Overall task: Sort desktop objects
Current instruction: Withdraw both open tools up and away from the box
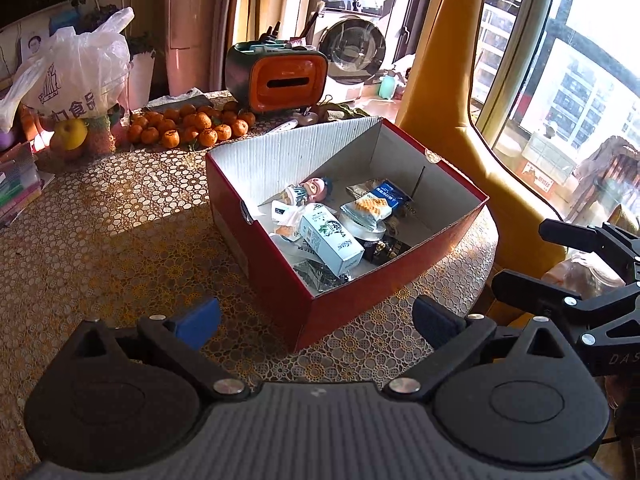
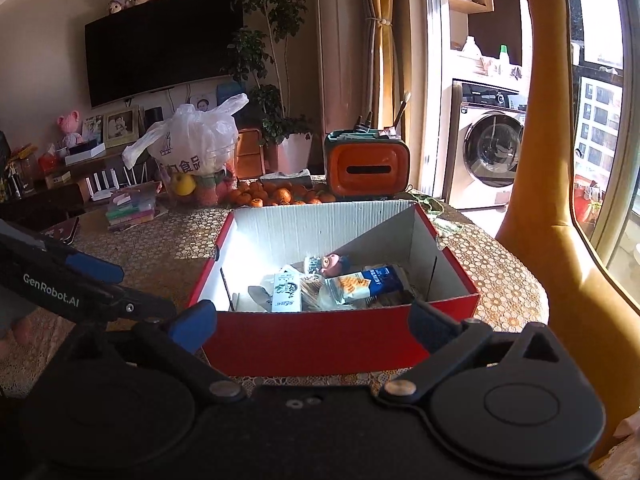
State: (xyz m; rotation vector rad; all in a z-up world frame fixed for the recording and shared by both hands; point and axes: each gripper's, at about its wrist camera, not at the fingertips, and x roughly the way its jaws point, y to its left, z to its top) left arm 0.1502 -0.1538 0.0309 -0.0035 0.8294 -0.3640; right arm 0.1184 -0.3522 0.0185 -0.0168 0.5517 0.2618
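Observation:
A red cardboard box (image 1: pixel 400 280) (image 2: pixel 340 340) with a white inside stands on the lace-covered table. In it lie a white milk carton (image 1: pixel 330 240) (image 2: pixel 286 294), a blue snack packet (image 1: pixel 374 204) (image 2: pixel 364 284), a small figurine (image 1: pixel 314 190) (image 2: pixel 330 264) and other small items. My left gripper (image 1: pixel 316 324) hovers open before the box's near corner, holding nothing. My right gripper (image 2: pixel 312 326) is open too and empty, level with the box's front wall. Each gripper shows at the edge of the other's view.
Behind the box sit a pile of tangerines (image 1: pixel 192 126) (image 2: pixel 276 196), an orange tissue box (image 1: pixel 280 80) (image 2: pixel 366 170) and a white plastic bag (image 1: pixel 76 76) (image 2: pixel 196 144) over fruit. Books (image 2: pixel 130 208) lie far left. A yellow giraffe figure (image 2: pixel 548 200) stands beyond the table's right edge.

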